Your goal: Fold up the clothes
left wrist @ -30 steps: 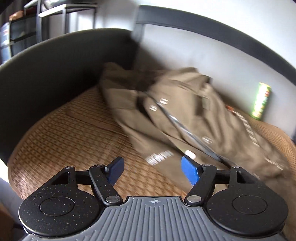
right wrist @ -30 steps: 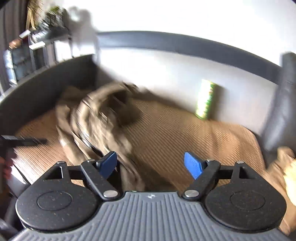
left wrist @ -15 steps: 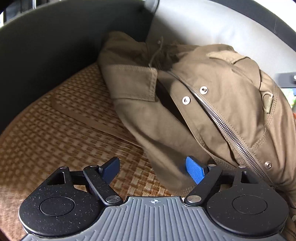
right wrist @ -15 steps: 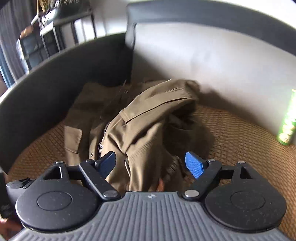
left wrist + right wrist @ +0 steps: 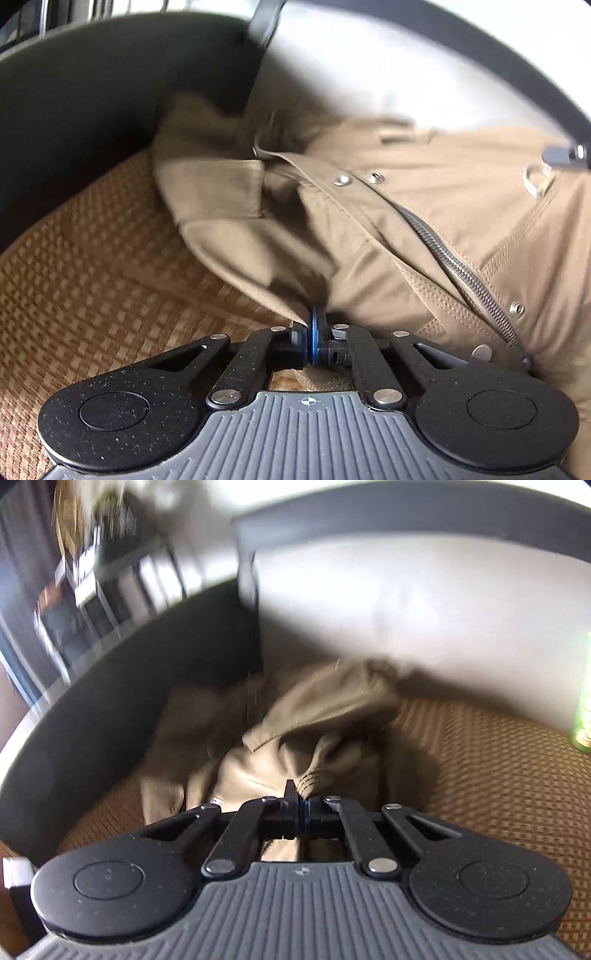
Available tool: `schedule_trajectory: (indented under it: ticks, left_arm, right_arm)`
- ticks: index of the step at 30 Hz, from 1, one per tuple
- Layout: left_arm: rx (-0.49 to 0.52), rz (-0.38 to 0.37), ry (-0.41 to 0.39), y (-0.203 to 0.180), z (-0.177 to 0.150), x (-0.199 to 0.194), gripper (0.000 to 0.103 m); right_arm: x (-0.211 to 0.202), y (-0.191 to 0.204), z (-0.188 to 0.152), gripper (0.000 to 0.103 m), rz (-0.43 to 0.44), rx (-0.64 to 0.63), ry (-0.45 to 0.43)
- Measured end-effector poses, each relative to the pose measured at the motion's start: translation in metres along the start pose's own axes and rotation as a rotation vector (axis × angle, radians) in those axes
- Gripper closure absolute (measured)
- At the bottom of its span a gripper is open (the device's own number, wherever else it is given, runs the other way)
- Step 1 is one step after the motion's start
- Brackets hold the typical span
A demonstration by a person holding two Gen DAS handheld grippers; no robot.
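Sofa with dark curved arm, pale back cushion and woven brown seat mat, holding a crumpled olive-brown jacket heaped in the corner where arm meets back. A green can stands on the seat, well apart from the jacket. The left gripper is clamped tight on the jacket's lower hem edge. The right gripper is also closed, seemingly pinching a ribbed cuff, though blur makes that uncertain.
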State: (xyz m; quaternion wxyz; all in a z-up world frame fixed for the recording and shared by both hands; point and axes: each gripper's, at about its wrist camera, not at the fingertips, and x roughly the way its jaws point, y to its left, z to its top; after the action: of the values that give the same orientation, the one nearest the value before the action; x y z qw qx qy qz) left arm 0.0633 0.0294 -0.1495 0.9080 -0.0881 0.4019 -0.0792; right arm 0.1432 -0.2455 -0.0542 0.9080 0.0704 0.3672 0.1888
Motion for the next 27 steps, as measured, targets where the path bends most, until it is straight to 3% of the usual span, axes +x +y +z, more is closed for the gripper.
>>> schedule_trajectory:
  ticks: [5,10,12,14,15,16,18,21,24,27]
  left_arm:
    - [0.112,-0.093,-0.048,-0.058,0.0,-0.042,0.103]
    - [0.233,-0.248,-0.017,-0.124,-0.023,-0.044,0.103]
    - [0.273,-0.263,0.032,-0.147,-0.035,-0.029,0.102]
    - [0.305,-0.241,0.098,-0.165,-0.047,-0.011,0.094]
    - [0.321,-0.226,0.102,-0.169,-0.052,-0.01,0.093]
    - [0.337,-0.211,0.094,-0.169,-0.057,-0.011,0.085]
    - [0.355,-0.193,0.077,-0.166,-0.057,-0.016,0.08]
    - [0.342,-0.188,0.086,-0.159,-0.044,-0.014,0.09]
    - [0.351,-0.174,0.089,-0.165,-0.036,-0.008,0.092]
    - [0.36,-0.168,0.092,-0.17,-0.032,-0.002,0.093]
  right_arm:
    - [-0.085,-0.052,-0.011,0.101,-0.057,0.101,-0.131]
    - [-0.135,-0.119,-0.047,0.101,-0.182,0.19,-0.177]
    - [-0.141,-0.151,-0.067,0.1,-0.27,0.215,-0.152]
    - [-0.127,-0.178,-0.091,0.089,-0.385,0.23,-0.056]
    - [-0.121,-0.188,-0.103,0.076,-0.451,0.246,0.006]
    - [-0.119,-0.192,-0.114,0.076,-0.499,0.242,0.037]
    - [-0.132,-0.178,-0.133,0.076,-0.53,0.162,0.0]
    - [-0.159,-0.133,-0.152,0.03,-0.492,-0.007,-0.065]
    - [-0.166,-0.077,-0.177,0.031,-0.39,-0.164,-0.043]
    - [-0.145,-0.025,-0.212,0.031,-0.332,-0.339,0.003]
